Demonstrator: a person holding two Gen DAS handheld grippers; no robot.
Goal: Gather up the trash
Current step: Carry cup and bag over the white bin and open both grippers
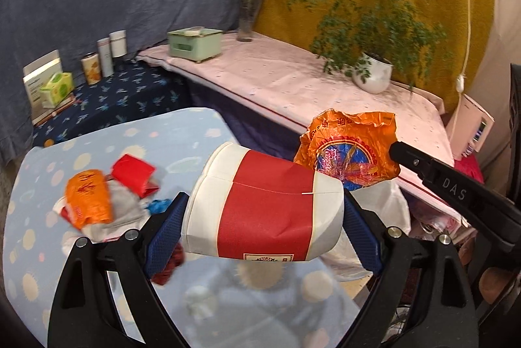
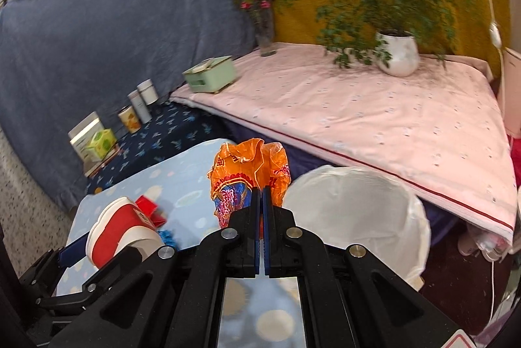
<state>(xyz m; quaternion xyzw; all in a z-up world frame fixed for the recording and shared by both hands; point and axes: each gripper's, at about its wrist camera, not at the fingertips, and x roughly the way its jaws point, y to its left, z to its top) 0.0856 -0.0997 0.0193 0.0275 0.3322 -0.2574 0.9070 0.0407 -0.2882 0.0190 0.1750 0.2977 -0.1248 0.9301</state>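
Note:
My left gripper (image 1: 265, 200) holds a red-and-white paper cup (image 1: 270, 204) lying sideways, with both blue pads pressed on its ends. My right gripper (image 2: 261, 190) is shut on a crumpled orange wrapper (image 2: 250, 169); the left wrist view shows that wrapper (image 1: 345, 149) to the upper right of the cup. A bin with a white liner (image 2: 420, 217) stands just right of the wrapper, its mouth facing up. More trash lies on the light-blue table (image 1: 39, 237): an orange wrapper (image 1: 88, 198), a red packet (image 1: 133, 172), a blue scrap (image 1: 158, 204) and a dark red scrap (image 1: 169, 266).
Behind the bin runs a pink-covered bench (image 2: 374, 126) with a potted plant (image 2: 397, 55), a green box (image 2: 211, 74) and a flower vase (image 2: 265, 35). Cans and boxes (image 2: 130, 117) stand on a dark blue surface at the left. A white cord (image 1: 465, 22) hangs at the right.

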